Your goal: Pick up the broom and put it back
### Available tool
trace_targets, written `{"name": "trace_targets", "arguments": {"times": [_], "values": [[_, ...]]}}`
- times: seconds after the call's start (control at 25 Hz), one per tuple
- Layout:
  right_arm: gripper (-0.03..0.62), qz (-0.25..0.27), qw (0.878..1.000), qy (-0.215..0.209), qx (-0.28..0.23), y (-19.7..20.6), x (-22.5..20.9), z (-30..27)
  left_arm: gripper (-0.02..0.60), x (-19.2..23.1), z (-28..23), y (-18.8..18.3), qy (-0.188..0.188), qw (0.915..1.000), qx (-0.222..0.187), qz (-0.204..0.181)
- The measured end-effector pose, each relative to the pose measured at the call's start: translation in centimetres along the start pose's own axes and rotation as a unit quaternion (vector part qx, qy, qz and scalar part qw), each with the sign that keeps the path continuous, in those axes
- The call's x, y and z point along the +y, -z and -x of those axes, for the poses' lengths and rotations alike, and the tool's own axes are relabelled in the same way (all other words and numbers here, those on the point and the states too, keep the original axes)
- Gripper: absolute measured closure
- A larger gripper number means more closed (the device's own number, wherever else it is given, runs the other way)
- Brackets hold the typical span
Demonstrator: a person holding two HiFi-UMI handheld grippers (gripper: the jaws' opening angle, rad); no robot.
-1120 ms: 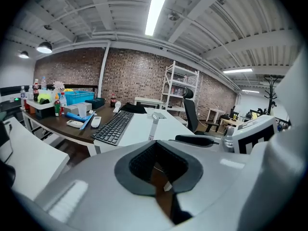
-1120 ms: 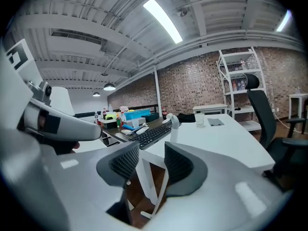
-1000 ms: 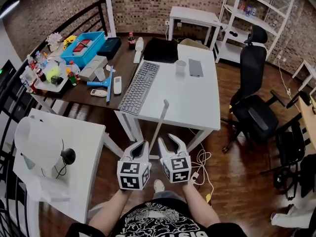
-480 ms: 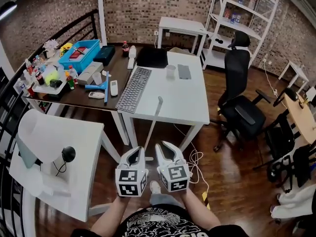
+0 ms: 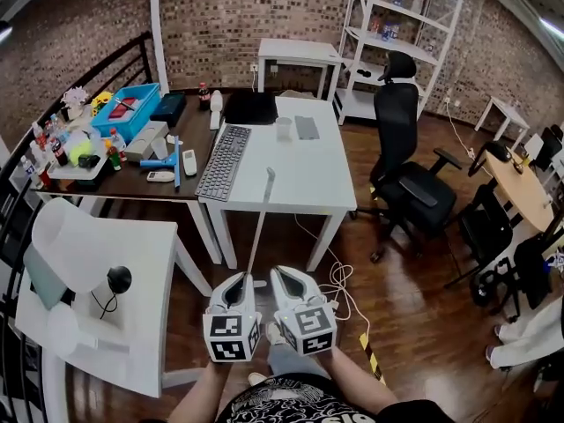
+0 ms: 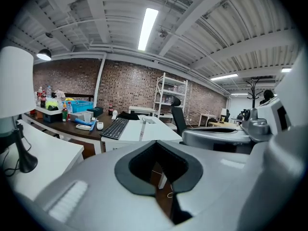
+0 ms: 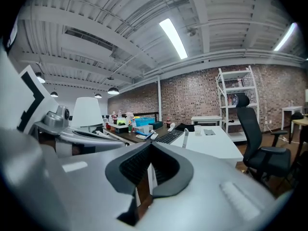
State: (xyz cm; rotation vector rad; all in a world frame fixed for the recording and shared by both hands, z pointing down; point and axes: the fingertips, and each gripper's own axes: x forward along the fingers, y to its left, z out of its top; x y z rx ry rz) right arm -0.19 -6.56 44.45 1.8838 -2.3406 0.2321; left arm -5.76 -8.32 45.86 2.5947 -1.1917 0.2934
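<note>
Broom (image 5: 261, 218) leans on table (image 5: 304, 170) edge, just ahead, between my grippers. Left gripper (image 5: 238, 282), right gripper (image 5: 280, 278) both pressed together, empty. Pole likely light, stiff, slick; take mid-handle.

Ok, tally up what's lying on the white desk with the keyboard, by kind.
keyboard: 1
clear cup: 1
grey flat slab: 1
black flat pad: 1
Total: 4 things on the white desk
</note>
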Motion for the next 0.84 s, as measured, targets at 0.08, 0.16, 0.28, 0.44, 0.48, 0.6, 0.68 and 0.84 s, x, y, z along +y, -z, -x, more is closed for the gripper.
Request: {"name": "trace_targets", "arguments": {"times": [0.08,0.16,0.28,0.44,0.48,0.6,0.68,0.84], "values": [[0.594,-0.003,1.000,0.001,-0.003,-0.1,0.4,0.6,0.577,-0.1,0.7,0.0,0.002,1.0000,-0.004,-0.002],[0.594,-0.005,1.000,0.003,-0.003,0.0,0.6,1.0,0.577,-0.1,1.2,-0.1,0.004,0.9999,-0.009,-0.004],[0.594,-0.007,1.000,0.008,0.002,0.5,1.0,1.4,0.577,0.0,1.8,0.0,0.007,0.9999,-0.011,-0.003],[0.594,-0.010,1.000,0.010,0.007,1.0,1.3,1.4,0.577,0.3,2.3,0.5,0.007,0.9999,-0.007,0.000],[0.594,-0.011,1.000,0.008,0.007,1.0,1.4,1.3,0.577,0.4,2.3,0.6,0.007,1.0000,-0.005,0.000],[0.594,-0.010,1.000,0.001,0.002,0.8,1.7,1.2,0.577,0.7,2.3,0.7,0.003,1.0000,-0.005,-0.002],[0.594,-0.011,1.000,-0.004,-0.001,0.5,1.9,1.2,0.577,0.7,2.3,0.5,0.001,1.0000,-0.005,-0.002],[0.594,-0.012,1.000,-0.008,-0.004,0.4,1.8,1.4,0.577,0.2,2.1,0.3,0.003,1.0000,-0.005,-0.002]]}}
